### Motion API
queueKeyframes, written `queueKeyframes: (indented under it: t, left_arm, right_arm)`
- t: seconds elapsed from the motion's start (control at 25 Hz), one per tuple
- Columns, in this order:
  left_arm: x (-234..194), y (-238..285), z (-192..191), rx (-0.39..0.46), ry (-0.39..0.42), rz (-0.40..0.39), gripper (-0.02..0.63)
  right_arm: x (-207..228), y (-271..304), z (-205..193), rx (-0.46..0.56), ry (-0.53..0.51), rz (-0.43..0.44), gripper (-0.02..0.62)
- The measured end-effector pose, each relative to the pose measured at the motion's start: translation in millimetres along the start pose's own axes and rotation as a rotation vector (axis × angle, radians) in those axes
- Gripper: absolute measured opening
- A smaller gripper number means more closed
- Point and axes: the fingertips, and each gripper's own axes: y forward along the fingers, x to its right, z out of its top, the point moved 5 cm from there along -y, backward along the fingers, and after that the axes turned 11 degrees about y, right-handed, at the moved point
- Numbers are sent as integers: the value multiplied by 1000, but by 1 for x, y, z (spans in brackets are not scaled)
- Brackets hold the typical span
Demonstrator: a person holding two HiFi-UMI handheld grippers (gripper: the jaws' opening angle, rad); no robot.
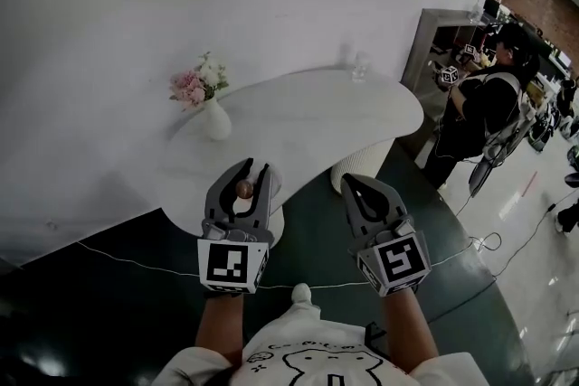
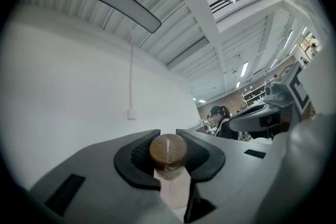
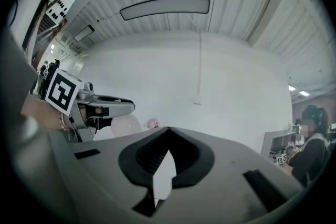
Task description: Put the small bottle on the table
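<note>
My left gripper (image 1: pixel 254 167) is shut on a small pale bottle with a round brown wooden cap (image 1: pixel 244 189). It holds the bottle in the air just above the near edge of the white table (image 1: pixel 308 117). In the left gripper view the cap (image 2: pixel 168 150) sits clamped between the dark pads (image 2: pixel 137 157), with the pale body below it. My right gripper (image 1: pixel 349 180) hangs beside it, over the dark floor, shut with nothing in it. In the right gripper view the jaws (image 3: pixel 169 131) meet at their tips and the left gripper (image 3: pixel 100 107) shows at the left.
A white vase of pink and white flowers (image 1: pixel 206 99) stands at the table's left. A clear glass (image 1: pixel 360 66) sits at its far edge. A person in dark clothes (image 1: pixel 488 104) stands at the right by a grey cabinet (image 1: pixel 434 41). A thin cable (image 1: pixel 136 262) crosses the floor.
</note>
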Motion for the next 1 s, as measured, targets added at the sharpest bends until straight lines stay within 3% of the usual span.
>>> queueKeyframes:
  t: [0.48, 1.0]
  left_arm:
    - [-27, 131, -61, -39, -30, 25, 95]
    - [-65, 154, -96, -126, -16, 118, 95]
  right_arm:
    - [91, 112, -25, -44, 34, 22, -6]
    - [99, 181, -43, -80, 66, 132, -6]
